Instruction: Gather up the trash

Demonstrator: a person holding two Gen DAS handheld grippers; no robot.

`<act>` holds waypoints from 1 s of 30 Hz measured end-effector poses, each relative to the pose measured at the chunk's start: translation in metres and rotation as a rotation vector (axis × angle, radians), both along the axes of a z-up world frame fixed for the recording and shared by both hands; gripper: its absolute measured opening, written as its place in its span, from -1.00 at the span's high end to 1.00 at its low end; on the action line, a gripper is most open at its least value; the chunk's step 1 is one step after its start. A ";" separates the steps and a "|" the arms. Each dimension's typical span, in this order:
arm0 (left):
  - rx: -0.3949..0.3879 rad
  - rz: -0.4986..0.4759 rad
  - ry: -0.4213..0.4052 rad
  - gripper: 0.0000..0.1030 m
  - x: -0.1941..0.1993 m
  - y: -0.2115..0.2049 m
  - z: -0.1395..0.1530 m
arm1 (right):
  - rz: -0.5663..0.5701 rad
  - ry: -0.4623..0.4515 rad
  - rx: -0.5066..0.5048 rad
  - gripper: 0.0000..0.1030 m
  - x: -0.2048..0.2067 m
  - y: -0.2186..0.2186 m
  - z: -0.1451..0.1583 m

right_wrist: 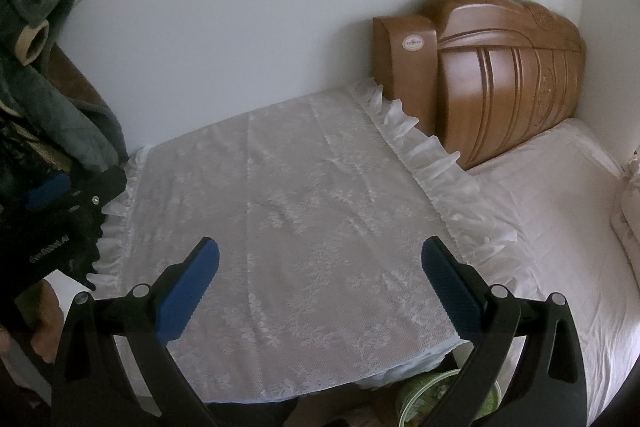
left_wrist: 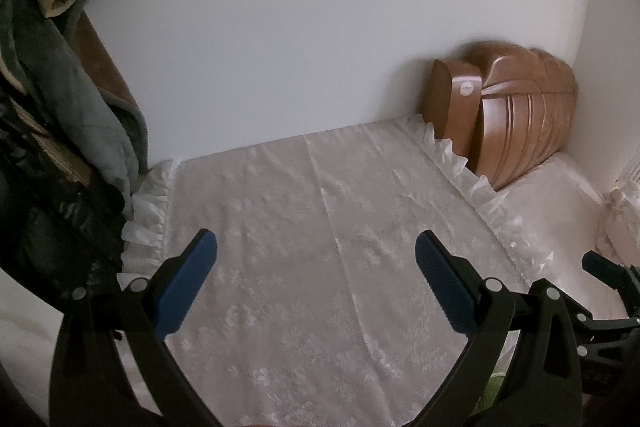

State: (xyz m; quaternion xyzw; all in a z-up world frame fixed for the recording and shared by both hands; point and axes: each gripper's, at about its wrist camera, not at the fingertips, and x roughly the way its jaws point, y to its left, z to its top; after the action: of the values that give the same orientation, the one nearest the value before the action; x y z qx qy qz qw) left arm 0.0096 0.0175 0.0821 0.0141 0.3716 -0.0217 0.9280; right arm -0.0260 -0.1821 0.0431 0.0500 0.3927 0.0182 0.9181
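My left gripper (left_wrist: 316, 255) is open and empty above a surface covered by a white lace cloth (left_wrist: 312, 227). My right gripper (right_wrist: 320, 263) is open and empty above the same lace cloth (right_wrist: 304, 203). The left gripper also shows at the left edge of the right wrist view (right_wrist: 60, 195), and part of the right gripper shows at the right edge of the left wrist view (left_wrist: 608, 271). A green patterned bin rim (right_wrist: 440, 395) shows below the cloth's front edge, between my right gripper's fingers. I see no loose trash on the cloth.
A carved wooden headboard (right_wrist: 500, 83) stands against the white wall at the back right, with a bed in white sheets (right_wrist: 568, 227) beside the cloth. A pile of grey-green clothing (left_wrist: 52, 59) hangs at the left.
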 end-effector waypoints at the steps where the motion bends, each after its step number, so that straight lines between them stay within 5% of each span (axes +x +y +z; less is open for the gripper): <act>1: 0.001 0.000 0.001 -0.85 0.000 0.000 0.000 | -0.001 -0.001 0.001 -0.95 0.000 0.000 0.000; 30: 0.014 -0.010 0.018 -0.85 0.002 -0.007 -0.005 | -0.001 0.001 0.002 -0.95 -0.004 -0.001 -0.001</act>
State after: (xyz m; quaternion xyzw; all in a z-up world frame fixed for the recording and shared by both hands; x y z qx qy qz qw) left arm 0.0113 0.0108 0.0774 0.0220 0.3802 -0.0237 0.9243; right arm -0.0302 -0.1830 0.0426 0.0512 0.3933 0.0179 0.9178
